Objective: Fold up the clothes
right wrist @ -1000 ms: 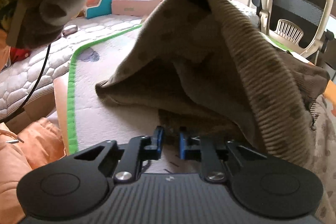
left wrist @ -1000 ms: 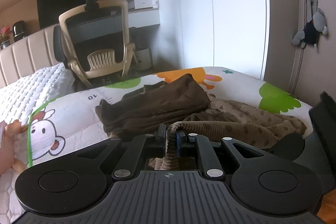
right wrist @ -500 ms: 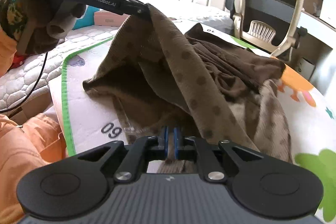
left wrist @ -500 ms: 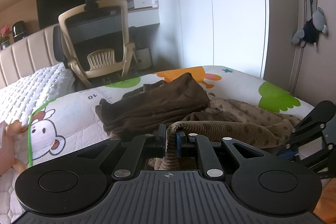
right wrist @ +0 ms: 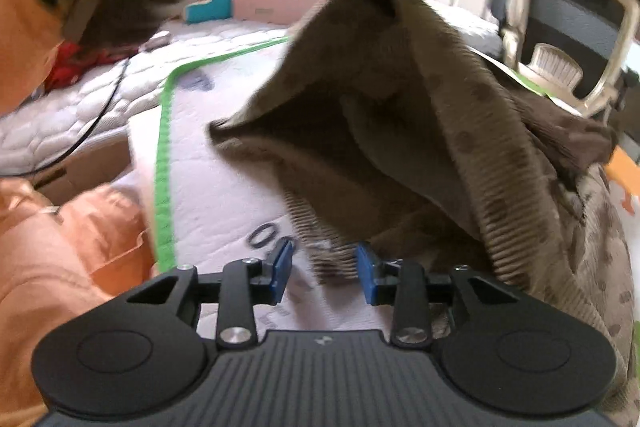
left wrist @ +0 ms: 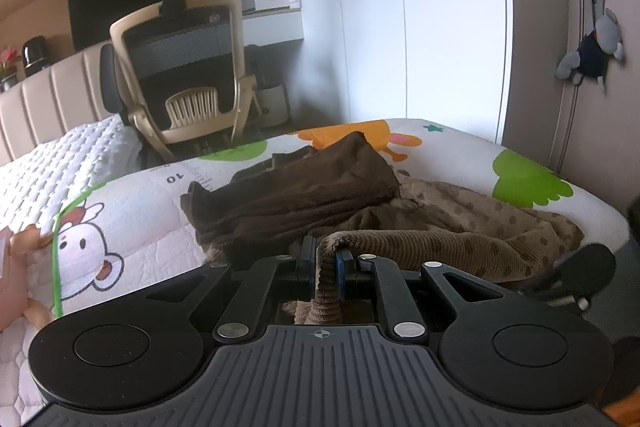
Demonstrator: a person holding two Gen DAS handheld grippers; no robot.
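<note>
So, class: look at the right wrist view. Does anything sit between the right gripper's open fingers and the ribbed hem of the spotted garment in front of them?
Nothing visible does. The right gripper has just been opening, and the ribbed hem lies directly ahead, reaching into the gap between its fingers, on the printed mat. The left gripper holds another edge of the same garment.
</note>
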